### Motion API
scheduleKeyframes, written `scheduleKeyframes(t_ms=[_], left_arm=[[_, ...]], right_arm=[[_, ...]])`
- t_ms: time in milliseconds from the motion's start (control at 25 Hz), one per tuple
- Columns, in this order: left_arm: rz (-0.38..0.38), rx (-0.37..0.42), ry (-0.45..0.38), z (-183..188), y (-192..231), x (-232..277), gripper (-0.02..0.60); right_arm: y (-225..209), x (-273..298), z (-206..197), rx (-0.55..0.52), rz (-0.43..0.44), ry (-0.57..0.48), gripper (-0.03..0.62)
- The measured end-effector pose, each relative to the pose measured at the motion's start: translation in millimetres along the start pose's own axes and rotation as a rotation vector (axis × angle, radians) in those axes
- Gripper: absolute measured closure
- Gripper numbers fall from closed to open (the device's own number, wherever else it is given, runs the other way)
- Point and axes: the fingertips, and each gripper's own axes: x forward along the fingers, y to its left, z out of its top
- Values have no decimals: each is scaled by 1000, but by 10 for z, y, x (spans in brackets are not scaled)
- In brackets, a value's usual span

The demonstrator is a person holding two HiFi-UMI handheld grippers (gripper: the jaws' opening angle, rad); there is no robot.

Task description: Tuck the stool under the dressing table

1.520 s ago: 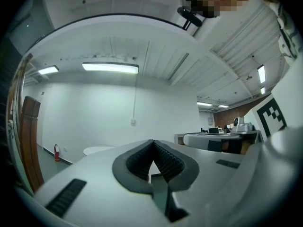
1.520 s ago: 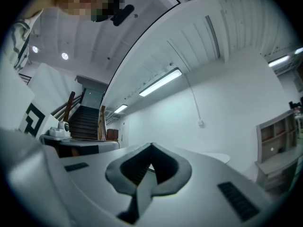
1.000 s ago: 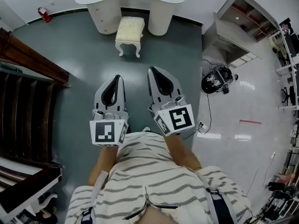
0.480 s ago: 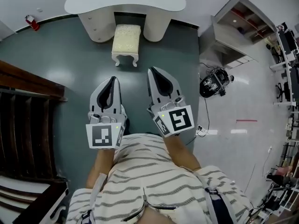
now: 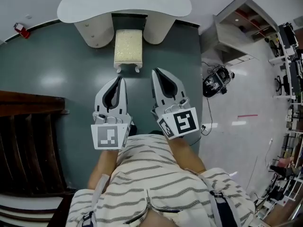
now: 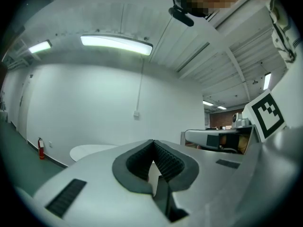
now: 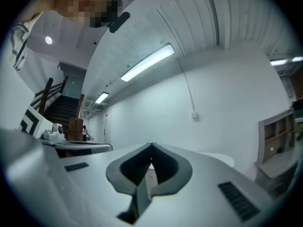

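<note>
head view: since a second ago the view has closed in on the dressing table (image 5: 124,3), and the stool (image 5: 128,48), which then sat skewed in front of it, now reads square to the knee gap, its far end at the shadow between the two pedestals and its near legs out on the green floor; judged only partly tucked, a straight push left to do. the left gripper (image 5: 120,80) and right gripper (image 5: 155,73) hang just short of the stool's near edge, touching nothing. nothing lies between stool and gap; the pedestals stand close on either side, so a skewed push would likely catch one. around: a red fire extinguisher (image 5: 20,30) by the wall at left, a dark wooden staircase (image 5: 28,141) nearer left, a white shelf unit (image 5: 236,27) and a black device with cables (image 5: 217,82) at right, all well apart from the stool. left gripper view: tilted up at wall and ceiling light (image 6: 116,42); jaws pressed together, nothing between them; the table top shows as a pale oval, the stool not seen. right gripper view: also tilted up; jaws together and empty, stairs at left, shelf unit at right
</note>
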Motion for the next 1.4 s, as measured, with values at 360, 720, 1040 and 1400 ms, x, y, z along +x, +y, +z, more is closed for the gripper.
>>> scheduleKeyframes(t_ms=[360,720,1040,1400], left_arm=[[-28,-54,27,-154,633,502,575],[-34,-78,109,-519,743,1005,575],[6,-44,141,-700,654,1669,575],[65,-43,199,-885,656,2263,575]], right_arm=[[45,774,-217,6,-17,61,589],[-266,1178,-542,35,-22,113,589],[-785,1505,-693,58,15,109,589],[-1416,1846,-958,99,43,154,589]])
